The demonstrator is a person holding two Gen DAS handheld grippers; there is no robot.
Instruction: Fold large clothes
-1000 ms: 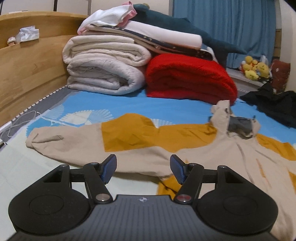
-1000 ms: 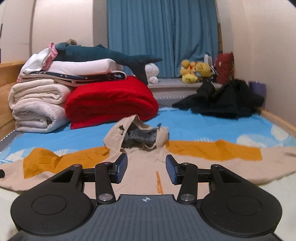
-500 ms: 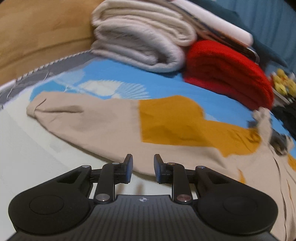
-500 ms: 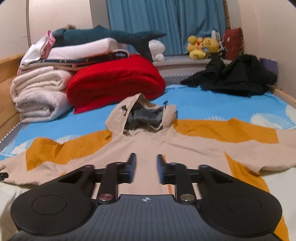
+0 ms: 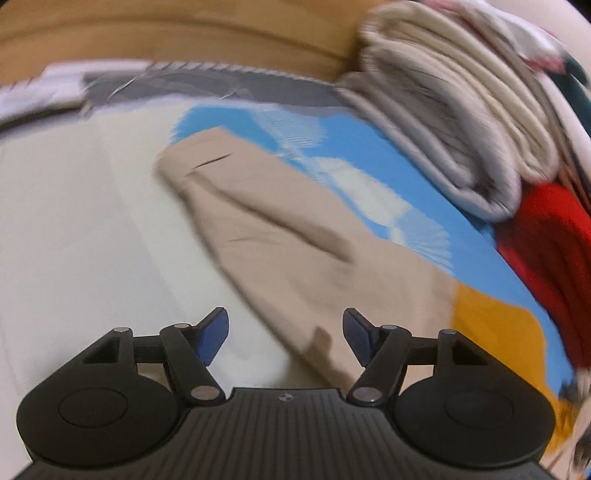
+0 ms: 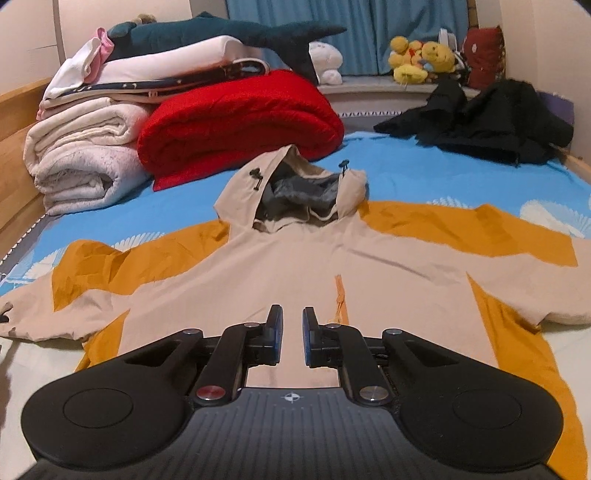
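A beige and mustard hooded jacket (image 6: 303, 269) lies spread flat on the bed, front up, hood (image 6: 295, 192) toward the far end, sleeves stretched to both sides. In the blurred left wrist view its beige left sleeve (image 5: 280, 251) runs diagonally, cuff at the upper left. My left gripper (image 5: 284, 336) is open and empty, just above the sleeve's near part. My right gripper (image 6: 292, 334) hovers over the jacket's lower front beside the orange zip (image 6: 338, 295); its jaws are nearly closed with a narrow gap and hold nothing.
Rolled white blankets (image 6: 81, 155), a red blanket (image 6: 236, 118) and a pile with a plush shark (image 6: 221, 33) stand at the bed's far left. Black clothes (image 6: 480, 122) lie far right. A wooden bed frame (image 5: 184, 40) runs along the left.
My left gripper swung left toward the sleeve's cuff end and reopened wide after narrowing. My right gripper closed to a narrow gap and rose over the jacket's front.
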